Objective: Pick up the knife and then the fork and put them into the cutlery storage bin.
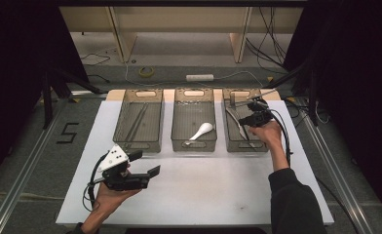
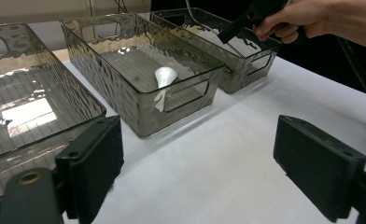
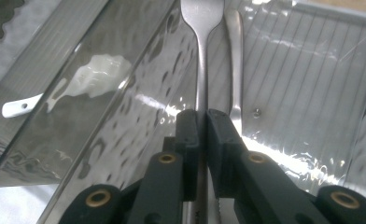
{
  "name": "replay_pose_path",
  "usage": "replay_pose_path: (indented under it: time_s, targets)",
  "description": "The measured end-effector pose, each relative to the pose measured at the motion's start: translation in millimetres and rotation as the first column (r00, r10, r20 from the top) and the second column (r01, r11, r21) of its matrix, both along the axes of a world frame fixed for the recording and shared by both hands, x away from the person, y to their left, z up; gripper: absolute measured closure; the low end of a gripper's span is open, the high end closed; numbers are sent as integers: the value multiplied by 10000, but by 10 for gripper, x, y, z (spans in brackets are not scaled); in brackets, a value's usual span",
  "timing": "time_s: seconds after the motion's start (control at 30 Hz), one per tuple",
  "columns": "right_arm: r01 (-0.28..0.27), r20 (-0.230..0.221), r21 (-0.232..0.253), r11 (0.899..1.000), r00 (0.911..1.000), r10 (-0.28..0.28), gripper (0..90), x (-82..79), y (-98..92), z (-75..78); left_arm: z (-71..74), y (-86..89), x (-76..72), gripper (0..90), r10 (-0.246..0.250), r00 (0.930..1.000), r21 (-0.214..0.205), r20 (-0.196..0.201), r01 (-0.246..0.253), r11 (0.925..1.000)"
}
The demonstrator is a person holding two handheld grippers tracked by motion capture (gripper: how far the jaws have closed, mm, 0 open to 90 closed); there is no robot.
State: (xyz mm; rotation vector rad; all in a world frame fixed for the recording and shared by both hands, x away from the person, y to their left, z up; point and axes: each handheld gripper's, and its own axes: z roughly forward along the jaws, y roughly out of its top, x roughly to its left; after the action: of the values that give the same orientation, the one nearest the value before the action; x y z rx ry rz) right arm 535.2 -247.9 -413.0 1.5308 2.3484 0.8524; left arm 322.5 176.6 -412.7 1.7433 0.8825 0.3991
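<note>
Right gripper view: right gripper (image 3: 201, 122) clamps a fork (image 3: 201, 28) for lowering into the tray (image 3: 312, 70); left gripper (image 2: 197, 154) idles open.

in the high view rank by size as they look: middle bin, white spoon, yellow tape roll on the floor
1. middle bin, clearly largest.
2. white spoon lying inside it.
3. yellow tape roll, slightly smaller than the spoon, though it lies farther from the camera, so that gap is unsure.
</note>
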Motion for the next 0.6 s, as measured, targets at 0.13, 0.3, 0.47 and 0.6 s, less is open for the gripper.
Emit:
replay_pose_path:
  time_s: [0.13,0.3,0.47,0.6]
  targets:
    - [77,-157,1,10000,9998,-77,838,-2,5,-35,-1,0,1,156,-5,10000,17,-4,5,10000]
    - [73,-225,-14,10000,9997,-74,837,1,25,-58,1,4,1,156,-27,10000,47,-9,27,10000]
    - [68,-406,-94,9999,9992,-72,831,6,38,-80,1,7,1,156,-25,10000,53,-11,25,10000]
    - [-14,-650,0,10000,9979,14,797,12,49,-98,0,4,0,156,-25,10000,51,-1,25,10000]
